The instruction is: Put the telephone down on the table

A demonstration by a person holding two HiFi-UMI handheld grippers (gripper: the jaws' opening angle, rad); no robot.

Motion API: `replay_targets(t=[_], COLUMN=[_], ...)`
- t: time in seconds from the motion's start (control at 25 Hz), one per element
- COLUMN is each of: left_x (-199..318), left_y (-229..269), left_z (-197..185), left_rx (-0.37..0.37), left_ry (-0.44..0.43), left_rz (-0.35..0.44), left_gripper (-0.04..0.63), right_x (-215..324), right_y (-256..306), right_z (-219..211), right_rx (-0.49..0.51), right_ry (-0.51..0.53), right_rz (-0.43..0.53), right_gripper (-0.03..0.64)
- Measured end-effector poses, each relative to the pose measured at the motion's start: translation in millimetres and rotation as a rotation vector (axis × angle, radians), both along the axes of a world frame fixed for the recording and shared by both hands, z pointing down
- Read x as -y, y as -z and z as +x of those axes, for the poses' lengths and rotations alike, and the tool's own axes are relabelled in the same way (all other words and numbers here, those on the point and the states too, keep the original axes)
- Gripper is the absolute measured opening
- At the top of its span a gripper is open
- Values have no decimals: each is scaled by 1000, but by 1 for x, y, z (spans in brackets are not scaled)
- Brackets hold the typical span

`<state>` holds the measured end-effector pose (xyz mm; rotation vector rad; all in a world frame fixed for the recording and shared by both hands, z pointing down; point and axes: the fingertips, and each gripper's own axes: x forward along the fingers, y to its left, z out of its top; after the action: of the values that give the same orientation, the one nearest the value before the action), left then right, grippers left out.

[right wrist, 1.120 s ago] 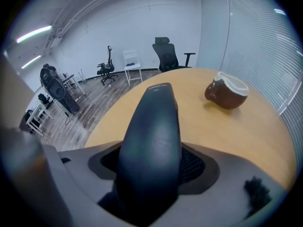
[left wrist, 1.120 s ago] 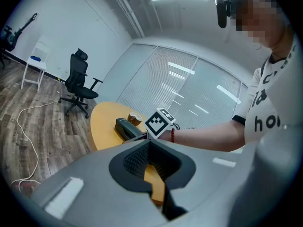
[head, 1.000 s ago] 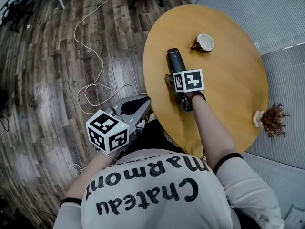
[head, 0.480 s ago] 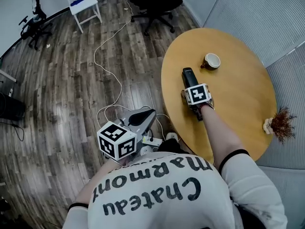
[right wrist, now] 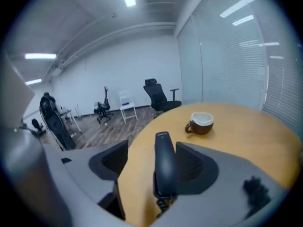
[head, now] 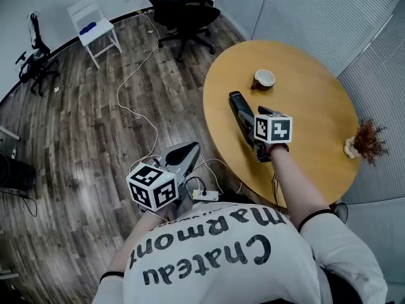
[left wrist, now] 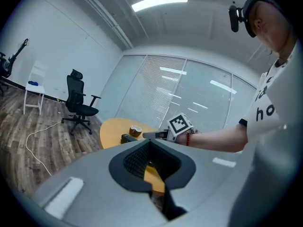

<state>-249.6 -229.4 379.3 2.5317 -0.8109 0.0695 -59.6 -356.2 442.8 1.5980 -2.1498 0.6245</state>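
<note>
The left gripper (head: pixel 183 152) is hanging over the wood floor (head: pixel 76 125), beside the desk (head: pixel 304 106). Its own view is showing its fingers (left wrist: pixel 128 169) squeezed together on nothing. The right gripper (head: pixel 250 122) is reaching over the desk. In the head view, its cube (head: pixel 273 127) is covering the fingers. Its own view is showing the fingers (right wrist: pixel 199 167) spread apart. The black telephone handset (right wrist: pixel 164 167) is lying on the desk between them, with a brown cup (right wrist: pixel 200 123) beyond it.

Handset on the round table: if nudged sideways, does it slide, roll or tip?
The handset lies flat and long on the table, so it will probably slide, not tip. Its rounded back may rock slightly. The coiled cord at its near end could tug it back.
</note>
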Motion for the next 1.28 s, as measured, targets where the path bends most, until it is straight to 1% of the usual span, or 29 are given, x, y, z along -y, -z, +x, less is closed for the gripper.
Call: replay_targets(t=[0.08,0.12,0.16,0.2,0.24,0.4,0.52,0.64,0.84,1.0,1.12,1.28], left_x=[-7,-10,-13,-16,-18,-35,-54,-76,-123,-154,-173,-196], left_y=[3,4,4,6,8,12,9,11,18,18,15,13], left_z=[9,14,19,25,31,49,61,76,107,129,139,148], left_rx=[-5,-12,-20,-28,-33,-35,-29,-21,-47,-61,-66,-50], left_ry=[-23,-32,-40,-48,-56,-76,-73,-58,-43,-43,-33,-40], left_rz=[1,-1,-4,-4,-1,12,7,19,41,49,44,37], left_gripper=[8,8,8,8,8,8,8,8,8,8,8,8], right_x=[-18,-28,-36,-44,-50,-80,-108,-138,-201,-244,-270,-296], right_y=[22,31,38,44,50,64,77,93,105,109,108,102], right_z=[2,5,9,14,19,24,29,37,50,65,74,81], right_rx=[131,182,212,226,232,246,253,268,244,230,231,242], right_ry=[-19,-32,-47,-62,-70,-40,-20,8,69,89,101,106], right_rz=[29,39,53,72,91,117,147,180,198,220,221,195], right_gripper=[334,322,267,95,16,15,15,15,15,14,14,14])
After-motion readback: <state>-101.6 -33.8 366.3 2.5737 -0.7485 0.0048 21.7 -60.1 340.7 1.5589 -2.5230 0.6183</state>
